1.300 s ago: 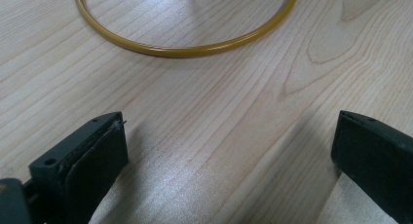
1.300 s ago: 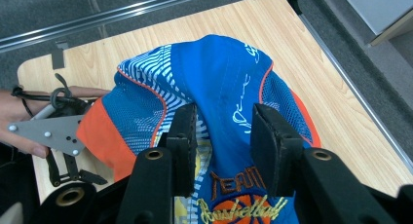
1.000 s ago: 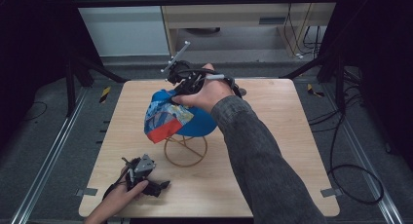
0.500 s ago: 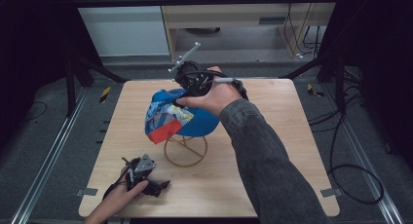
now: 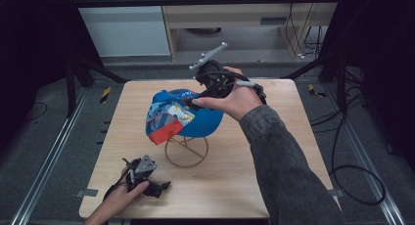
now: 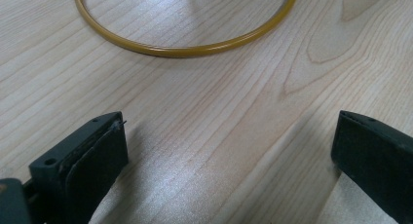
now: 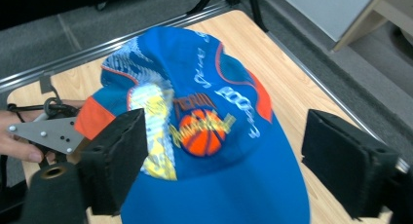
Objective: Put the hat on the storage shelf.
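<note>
Right fingers [image 7: 221,160] gape above cap [image 7: 209,136]; stand [image 5: 186,151] below.

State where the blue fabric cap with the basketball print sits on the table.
In the high view the blue fabric cap perches on the yellow wire stand near the table's middle, just below the open right gripper.

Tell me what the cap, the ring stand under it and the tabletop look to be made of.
Cap: soft woven fabric, matte blue with printed orange and yellow graphics; it drapes and creases. Ring stand: probably metal wire or rod with a glossy mustard-gold coating, judging by its thin round section and highlights; plastic can't be ruled out. Tabletop: light wood or wood veneer, smooth satin finish, with visible grain and plank lines.
</note>
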The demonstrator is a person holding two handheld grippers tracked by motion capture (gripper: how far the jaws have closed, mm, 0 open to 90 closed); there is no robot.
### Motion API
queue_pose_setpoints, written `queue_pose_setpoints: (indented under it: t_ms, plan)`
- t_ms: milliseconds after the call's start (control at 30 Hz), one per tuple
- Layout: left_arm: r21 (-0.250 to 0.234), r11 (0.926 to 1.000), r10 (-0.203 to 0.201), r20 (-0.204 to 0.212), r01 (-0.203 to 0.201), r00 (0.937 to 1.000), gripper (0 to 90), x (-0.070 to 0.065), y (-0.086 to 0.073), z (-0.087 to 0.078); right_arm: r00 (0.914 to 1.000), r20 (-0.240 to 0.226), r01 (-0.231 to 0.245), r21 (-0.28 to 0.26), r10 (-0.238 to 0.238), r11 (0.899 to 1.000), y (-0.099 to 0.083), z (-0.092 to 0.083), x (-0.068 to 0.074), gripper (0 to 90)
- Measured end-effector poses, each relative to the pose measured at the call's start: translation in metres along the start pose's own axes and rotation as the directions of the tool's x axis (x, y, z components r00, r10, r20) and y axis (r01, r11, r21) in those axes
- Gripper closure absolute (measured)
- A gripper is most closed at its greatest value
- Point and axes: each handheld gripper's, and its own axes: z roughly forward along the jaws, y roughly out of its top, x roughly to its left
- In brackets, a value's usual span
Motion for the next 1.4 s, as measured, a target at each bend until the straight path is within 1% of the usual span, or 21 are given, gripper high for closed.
queue_pose_setpoints:
  t_ms: [167,200,367,400,433,667,733,867,967,1100,1233,1333,1400]
  plan:
    - [0.0,1.0,0.001,-0.001,-0.001,1.0,0.0,0.0,0.0,0.0,0.9998,0.007,-0.02,-0.016,0.02,1.0,-0.015,-0.013,-0.009,8.9]
    - [0.0,1.0,-0.002,0.0,0.002,1.0,0.0,0.0,0.0,0.0,0.9995,0.007,-0.031,-0.021,0.032,0.999,-0.019,-0.016,-0.012,7.7]
    - [0.0,1.0,0.001,-0.001,-0.001,1.0,0.0,0.0,0.0,0.0,0.9991,0.014,-0.04,-0.047,0.041,0.998,-0.034,-0.027,-0.018,6.8]
    - [0.0,1.0,0.001,-0.001,-0.001,1.0,0.0,0.0,0.0,0.0,0.9987,0.018,-0.047,-0.057,0.048,0.997,-0.04,-0.032,-0.021,6.6]
    - [0.0,1.0,0.001,-0.001,-0.001,1.0,0.0,0.0,0.0,0.0,0.9987,0.018,-0.047,-0.057,0.048,0.997,-0.04,-0.032,-0.021,6.6]
    - [-0.001,1.0,0.001,-0.001,-0.001,1.0,0.0,0.0,0.0,0.0,0.996,0.045,-0.073,-0.092,0.078,0.993,-0.058,-0.045,-0.031,6.4]
    - [0.0,1.0,0.001,-0.001,-0.001,1.0,0.0,0.0,0.0,0.0,0.9939,0.054,-0.091,-0.096,0.096,0.991,-0.063,-0.049,-0.034,7.4]
    - [0.0,1.0,0.001,-0.002,-0.001,1.0,0.0,0.0,0.0,0.0,0.9908,0.07,-0.108,-0.109,0.116,0.988,-0.075,-0.059,-0.036,7.9]
    - [-0.003,1.0,0.0,-0.002,0.0,1.0,0.0,0.0,0.0,0.0,0.9887,0.085,-0.115,-0.103,0.124,0.988,-0.085,-0.065,-0.038,8.6]
    - [-0.003,1.0,0.0,-0.002,0.0,1.0,0.0,0.0,0.0,0.0,0.9854,0.099,-0.127,-0.109,0.138,0.986,-0.098,-0.071,-0.041,10.6]
    - [-0.003,1.0,0.0,-0.002,0.0,1.0,0.0,0.0,0.0,0.0,0.9816,0.125,-0.132,-0.102,0.144,0.986,-0.11,-0.075,-0.043,11.5]
    - [-0.004,1.0,0.0,-0.003,0.0,1.0,0.0,0.0,0.0,0.0,0.9795,0.131,-0.138,-0.117,0.153,0.983,-0.121,-0.077,-0.044,11.9]
    - [-0.004,1.0,0.0,-0.003,0.0,1.0,0.0,0.0,0.0,0.0,0.9781,0.138,-0.14,-0.118,0.156,0.983,-0.128,-0.077,-0.044,11.9]
